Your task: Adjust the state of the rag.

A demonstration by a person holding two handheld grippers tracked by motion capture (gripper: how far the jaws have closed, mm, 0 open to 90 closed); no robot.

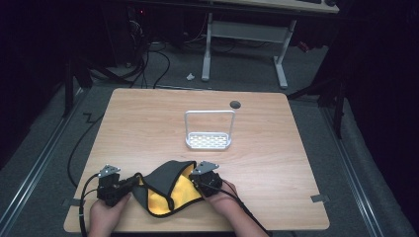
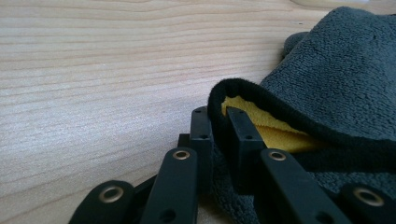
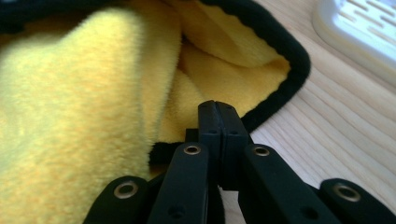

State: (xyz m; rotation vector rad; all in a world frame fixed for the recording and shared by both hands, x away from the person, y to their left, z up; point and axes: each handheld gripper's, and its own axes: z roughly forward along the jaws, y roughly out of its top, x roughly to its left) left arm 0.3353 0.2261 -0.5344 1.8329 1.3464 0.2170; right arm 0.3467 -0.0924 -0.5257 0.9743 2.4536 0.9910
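Where the pale wooden table (image 1: 148, 123) fills the high view, standing on a grey floor with a white-legged desk (image 1: 244, 39) well beyond its far edge

Near the front edge, lying crumpled: a two-sided microfibre cloth, dark grey outside and yellow inside with a black hem (image 1: 165, 190), partly folded over so the yellow face shows on the right and bottom

Toward the middle of the table, well apart from the cloth: a small white perforated plastic tray with a tall looped wire handle (image 1: 209, 140), upright; beyond it near the far edge, a dark round grommet hole (image 1: 235, 104)

At the cloth's left edge, touching it: the left gripper (image 1: 129, 183), held in the person's left hand (image 1: 106, 212); in the left gripper view (image 2: 219, 128), jaws nearly closed with the black hem and a strip of grey cloth (image 2: 336, 79) pinched between them, yellow lining showing just behind

At the cloth's right edge: the right gripper (image 1: 194, 181), held in the right hand (image 1: 225, 200); in the right gripper view (image 3: 218, 119), jaws pressed fully together, tips lying against the yellow pile (image 3: 84, 93) at the hem; whether any fabric is caught between them cannot be told

At the top right corner of that view, the white tray's rim (image 3: 359, 28), near the cloth's corner
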